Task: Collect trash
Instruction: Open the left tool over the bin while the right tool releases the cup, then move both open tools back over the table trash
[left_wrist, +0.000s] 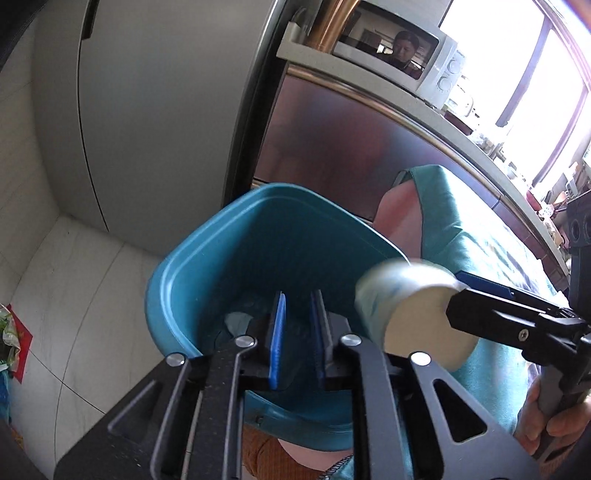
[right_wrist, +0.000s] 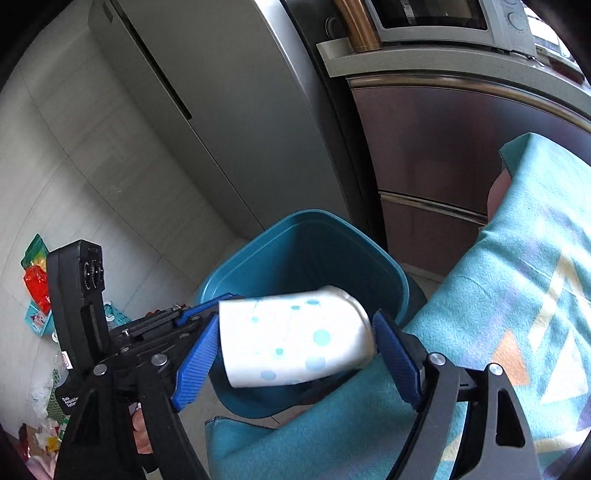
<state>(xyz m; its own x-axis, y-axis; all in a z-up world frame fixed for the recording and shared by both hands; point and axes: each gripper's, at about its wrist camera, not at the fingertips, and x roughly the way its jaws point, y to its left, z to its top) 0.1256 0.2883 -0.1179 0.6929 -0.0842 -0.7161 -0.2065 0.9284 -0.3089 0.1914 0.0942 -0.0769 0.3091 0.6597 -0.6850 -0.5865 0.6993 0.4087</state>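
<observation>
I saw L gripper (left_wrist: 297, 332) jaws narrowly apart, empty, pads ribbed | R gripper (right_wrist: 295, 347) wide, clamping blurred dotted paper cup (right_wrist: 295, 338) sideways over teal plastic bin (right_wrist: 391, 269) | bin bottom hid behind cup | floor wrappers (right_wrist: 37, 280) unclear

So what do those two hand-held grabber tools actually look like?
Both are black frames of flat angular bars with triangular cut-outs and silver round rivets. The left gripper and right gripper each end in two ribbed blue pads. A black handle block carries two round sockets and a small white printed label.
</observation>
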